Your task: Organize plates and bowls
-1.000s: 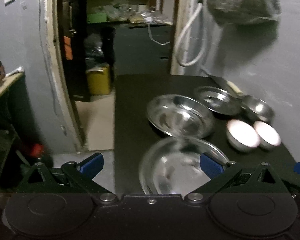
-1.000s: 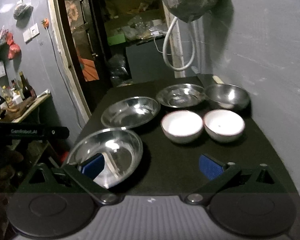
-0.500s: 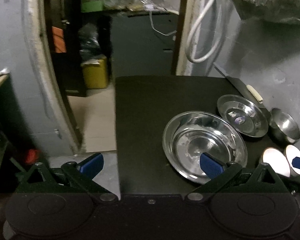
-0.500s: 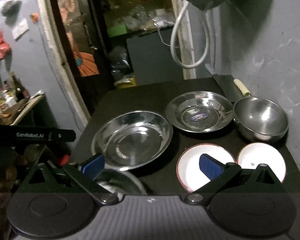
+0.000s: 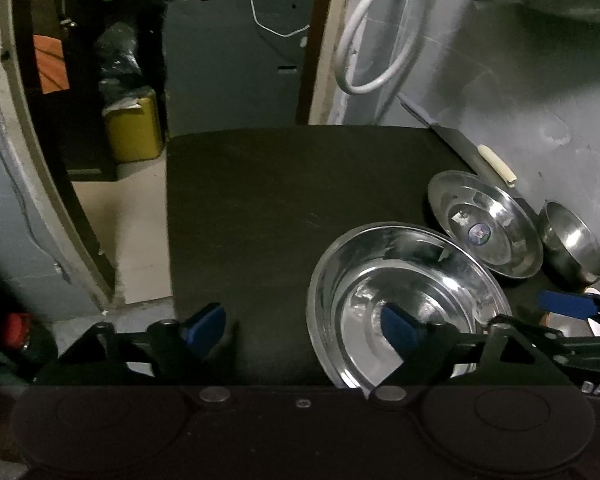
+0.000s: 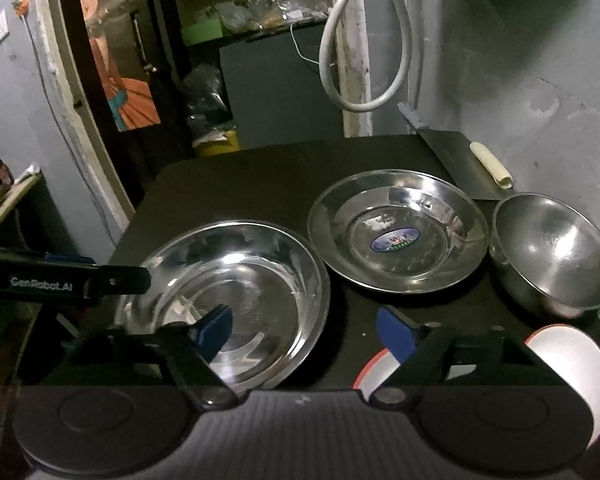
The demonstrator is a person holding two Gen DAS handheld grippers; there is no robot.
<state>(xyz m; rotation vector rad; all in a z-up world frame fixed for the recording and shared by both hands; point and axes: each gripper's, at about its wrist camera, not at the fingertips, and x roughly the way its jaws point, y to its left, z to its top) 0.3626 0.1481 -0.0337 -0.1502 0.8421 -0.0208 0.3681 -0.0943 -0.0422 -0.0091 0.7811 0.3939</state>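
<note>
On a black table [image 5: 284, 200] lie a large steel plate [image 5: 404, 296] [image 6: 236, 300], a smaller steel plate with a sticker [image 5: 484, 232] [image 6: 396, 232] and a steel bowl [image 5: 572, 244] [image 6: 552, 256] in a row toward the wall. Two white bowls [image 6: 568, 360] sit at the near right, partly hidden by my right gripper. My left gripper [image 5: 308, 324] is open and empty, its right finger over the large plate. My right gripper [image 6: 304, 328] is open and empty, above the large plate's right rim.
A cleaver with a pale handle [image 6: 492, 168] lies by the grey wall behind the plates. A white hose [image 6: 360, 60] hangs on the wall. A doorway with clutter and a yellow can [image 5: 132, 128] lies left of the table.
Both grippers have moved forward over the table. The nearest large plate has dropped out of view beneath them, and the far plates and steel bowl loom closer.
</note>
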